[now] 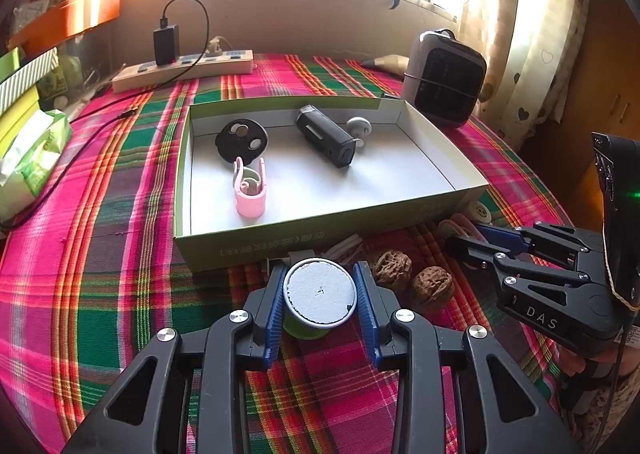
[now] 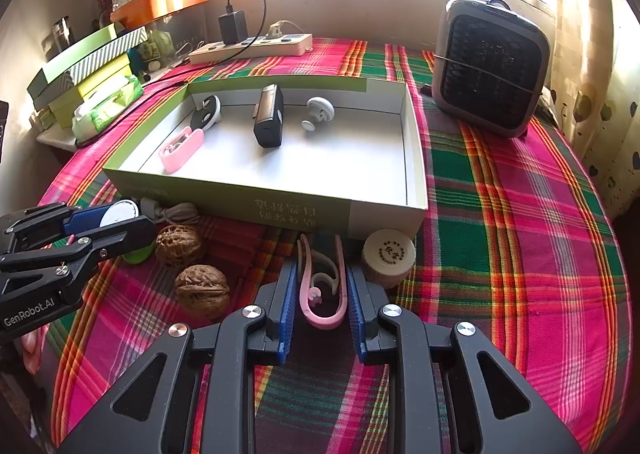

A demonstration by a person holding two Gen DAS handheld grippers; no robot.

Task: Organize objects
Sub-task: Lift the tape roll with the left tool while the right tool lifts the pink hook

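My left gripper (image 1: 320, 288) is shut on a small green cup with a white lid (image 1: 319, 291), just in front of the open cardboard box (image 1: 320, 232). My right gripper (image 2: 322, 282) is closed around a pink clip (image 2: 320, 286) lying on the cloth at the box's near wall. The box (image 2: 280, 210) holds a second pink clip (image 1: 250, 190), a black round disc (image 1: 241, 138), a black oblong device (image 1: 326, 140) and a grey hook (image 1: 359, 127). Two walnuts (image 1: 412, 274) lie between the grippers.
A round wooden cap (image 2: 388, 258) sits right of my right gripper. A grey fan heater (image 2: 492, 66) stands back right. A power strip (image 2: 252, 46) with a charger lies at the back. Stacked boxes and a tissue pack (image 2: 108, 106) are left.
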